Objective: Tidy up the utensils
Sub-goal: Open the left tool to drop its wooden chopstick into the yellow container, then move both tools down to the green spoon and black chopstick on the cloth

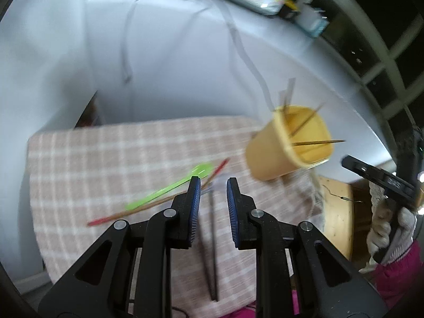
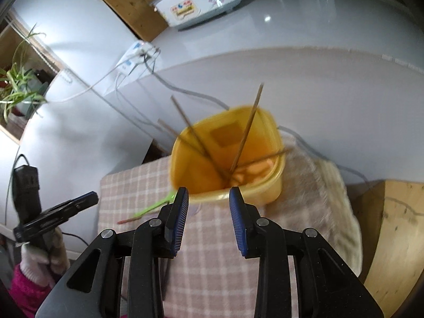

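A: Chopsticks first. How are they judged to handle?

B: Light, stiff and thin, probably smooth, so a roll or twist between the pads is likely. The dark pair [image 1: 209, 241] is best taken near the middle, across its length, where both sticks can be pinched together. It lies on the checked cloth [image 1: 106, 153], just under the left gripper [image 1: 211, 186], running toward 6 o'clock.

A: And the left gripper's state?

B: Jaws are seen slightly parted with nothing pressed between the pads; the pair is only seen through the gap, on the cloth below. The right gripper [image 2: 209, 194] is parted a little wider and is likewise empty, aimed at the cup [image 2: 228, 156].

A: What else is left on the cloth?

B: One green spoon [image 1: 169, 188] and one red-tipped chopstick [image 1: 156, 202], crossing each other at about 9 o'clock from the left gripper. The spoon is judged light, thin plastic, a little flexible; its handle is the place to hold. The red-tipped stick lies flat, so a grip at mid-length is advised.

A: And the cup?

B: One yellow cup, at 2 o'clock in the left view, on the cloth's far edge beside a fluffy towel [image 2: 312, 185]. Four sticks [image 2: 247, 129] can be counted leaning in it in the right view; blur makes that count uncertain. Plastic and light, it could be tipped by a careless push.
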### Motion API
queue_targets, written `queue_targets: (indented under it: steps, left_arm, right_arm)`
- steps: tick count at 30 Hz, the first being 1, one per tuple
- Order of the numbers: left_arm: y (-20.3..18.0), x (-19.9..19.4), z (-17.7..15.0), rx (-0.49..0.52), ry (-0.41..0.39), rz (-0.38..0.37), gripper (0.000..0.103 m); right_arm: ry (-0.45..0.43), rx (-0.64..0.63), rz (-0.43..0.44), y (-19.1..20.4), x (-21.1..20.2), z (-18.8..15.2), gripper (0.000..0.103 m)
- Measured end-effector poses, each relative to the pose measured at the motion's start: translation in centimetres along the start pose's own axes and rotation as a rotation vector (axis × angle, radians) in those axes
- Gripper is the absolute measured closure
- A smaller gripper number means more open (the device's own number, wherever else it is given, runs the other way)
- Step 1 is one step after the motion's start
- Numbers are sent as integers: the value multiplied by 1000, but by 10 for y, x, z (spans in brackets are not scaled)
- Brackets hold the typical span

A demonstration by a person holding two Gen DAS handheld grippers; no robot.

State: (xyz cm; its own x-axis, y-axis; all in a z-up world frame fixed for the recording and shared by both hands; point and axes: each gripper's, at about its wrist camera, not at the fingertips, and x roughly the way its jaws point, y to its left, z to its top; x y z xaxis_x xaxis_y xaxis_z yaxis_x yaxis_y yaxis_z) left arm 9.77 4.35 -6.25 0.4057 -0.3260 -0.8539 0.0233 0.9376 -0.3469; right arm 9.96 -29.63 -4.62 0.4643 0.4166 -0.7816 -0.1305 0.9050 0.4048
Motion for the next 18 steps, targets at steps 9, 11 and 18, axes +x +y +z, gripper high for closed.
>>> queue_targets:
  steps: [9,11,18]
  left_arm:
    - [50,15,-32,-53,89,37,84]
    - [52,19,-36,-42,111,36,84]
    - [49,31,-37,14,129,26,84]
  right_arm:
    - [118,49,19,20,38,-43,73]
    - [140,60,17,24,48,-54,73]
    - [222,79,5,34,78,-80,73]
